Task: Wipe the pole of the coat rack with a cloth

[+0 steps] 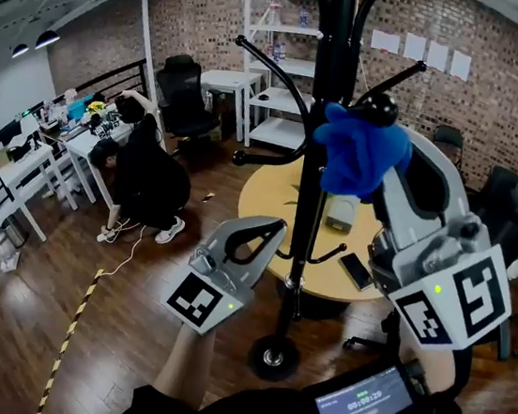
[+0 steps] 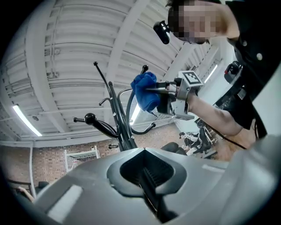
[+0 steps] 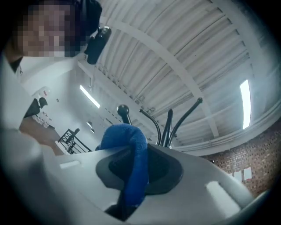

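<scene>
The black coat rack pole (image 1: 327,87) rises through the middle of the head view, with curved hooks at the top and a round base (image 1: 274,357) on the wood floor. My right gripper (image 1: 378,143) is shut on a blue cloth (image 1: 361,153), which is bunched against the pole's right side near the upper hooks. In the right gripper view the cloth (image 3: 133,160) fills the jaws, with the hooks (image 3: 169,127) just beyond. My left gripper (image 1: 278,227) is shut and holds nothing, close to the pole's left side and lower down. The left gripper view looks up at the pole (image 2: 119,116) and the cloth (image 2: 145,90).
A round wooden table (image 1: 266,193) stands behind the rack with a phone (image 1: 356,271) and a white box (image 1: 341,212) on it. A person in black (image 1: 145,177) crouches at the left by white desks. A white shelf (image 1: 278,62) and office chairs line the back wall.
</scene>
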`<state>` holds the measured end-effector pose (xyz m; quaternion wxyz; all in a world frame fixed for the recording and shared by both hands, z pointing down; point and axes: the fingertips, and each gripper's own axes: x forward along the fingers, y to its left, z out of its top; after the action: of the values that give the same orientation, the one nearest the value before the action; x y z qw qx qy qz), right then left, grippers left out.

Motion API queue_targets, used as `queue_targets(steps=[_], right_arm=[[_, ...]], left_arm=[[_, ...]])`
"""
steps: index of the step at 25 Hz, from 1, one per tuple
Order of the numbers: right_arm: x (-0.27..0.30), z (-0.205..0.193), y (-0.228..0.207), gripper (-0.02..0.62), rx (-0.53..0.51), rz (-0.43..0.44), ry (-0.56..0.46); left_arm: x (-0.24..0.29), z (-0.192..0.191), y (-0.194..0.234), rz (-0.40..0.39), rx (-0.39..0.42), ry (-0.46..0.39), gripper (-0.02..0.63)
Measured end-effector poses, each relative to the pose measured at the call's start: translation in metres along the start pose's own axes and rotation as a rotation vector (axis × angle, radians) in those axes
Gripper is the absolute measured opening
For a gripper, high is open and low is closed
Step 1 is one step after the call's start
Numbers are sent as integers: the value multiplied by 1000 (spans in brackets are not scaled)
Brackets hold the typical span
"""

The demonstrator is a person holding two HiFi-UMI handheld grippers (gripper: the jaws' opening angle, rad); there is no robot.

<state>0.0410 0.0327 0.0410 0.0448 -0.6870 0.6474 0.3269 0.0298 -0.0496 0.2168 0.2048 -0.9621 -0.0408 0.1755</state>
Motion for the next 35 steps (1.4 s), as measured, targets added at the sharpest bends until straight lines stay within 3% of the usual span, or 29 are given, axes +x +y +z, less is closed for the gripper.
queue_targets(steps=[5, 8, 13, 18, 25, 28, 35], right_arm=[[-14, 36, 2, 52, 39, 31, -104], [-7, 16, -10, 52, 70, 10, -71], [10, -87, -33, 52, 119, -63, 160], [4, -150, 0, 52, 77, -9, 299], [-30, -230, 25, 52, 192, 39, 471], [-57, -274, 45, 52, 249, 84, 598], [-120, -375, 102, 52, 330, 236, 904]], left_arm=[[-2, 4, 0, -8, -2, 3, 3], [-2, 1, 1, -4, -5, 12, 3], [-1, -5, -1, 4, -1, 27, 3], [-3, -19, -5, 12, -28, 61, 3], [-2, -44, -8, 11, -78, 110, 3], [-6, -60, -15, 12, -119, 134, 3], [-9, -115, -39, -21, -99, 292, 3]])
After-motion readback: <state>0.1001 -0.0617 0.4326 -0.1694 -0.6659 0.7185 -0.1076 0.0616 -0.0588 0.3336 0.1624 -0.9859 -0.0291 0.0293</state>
